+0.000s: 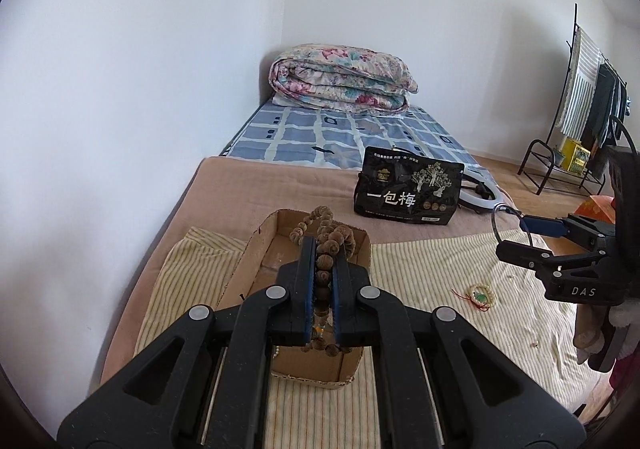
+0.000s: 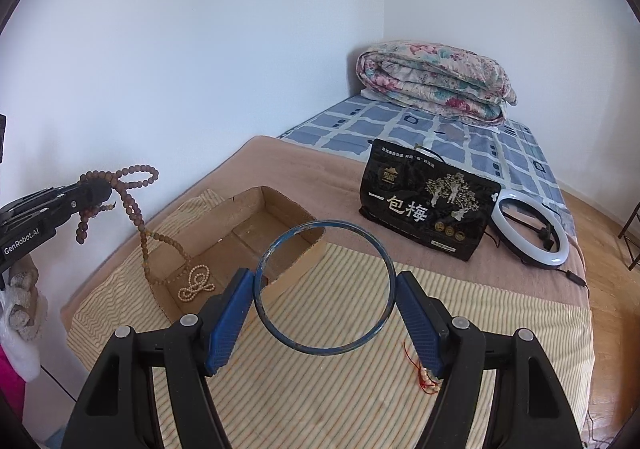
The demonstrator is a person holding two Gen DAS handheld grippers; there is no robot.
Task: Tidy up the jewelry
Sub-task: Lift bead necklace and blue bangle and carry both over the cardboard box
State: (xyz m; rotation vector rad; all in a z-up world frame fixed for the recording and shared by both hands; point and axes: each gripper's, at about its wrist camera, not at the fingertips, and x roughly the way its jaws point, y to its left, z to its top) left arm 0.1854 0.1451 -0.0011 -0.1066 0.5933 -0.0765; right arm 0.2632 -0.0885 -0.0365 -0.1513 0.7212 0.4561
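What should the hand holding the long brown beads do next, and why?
Probably lower and open the left gripper over the cardboard box. It is shut on the brown bead string, whose tail already trails into the box beside the small pale beads, while the upper loops hang in the air. The right gripper holds the blue bangle above the striped cloth.

The left gripper [image 1: 323,269] has its jaws nearly together, clamped on a bead strand [image 1: 325,245]. The right gripper [image 2: 325,301] pinches a bangle [image 2: 325,289] between spread jaws.
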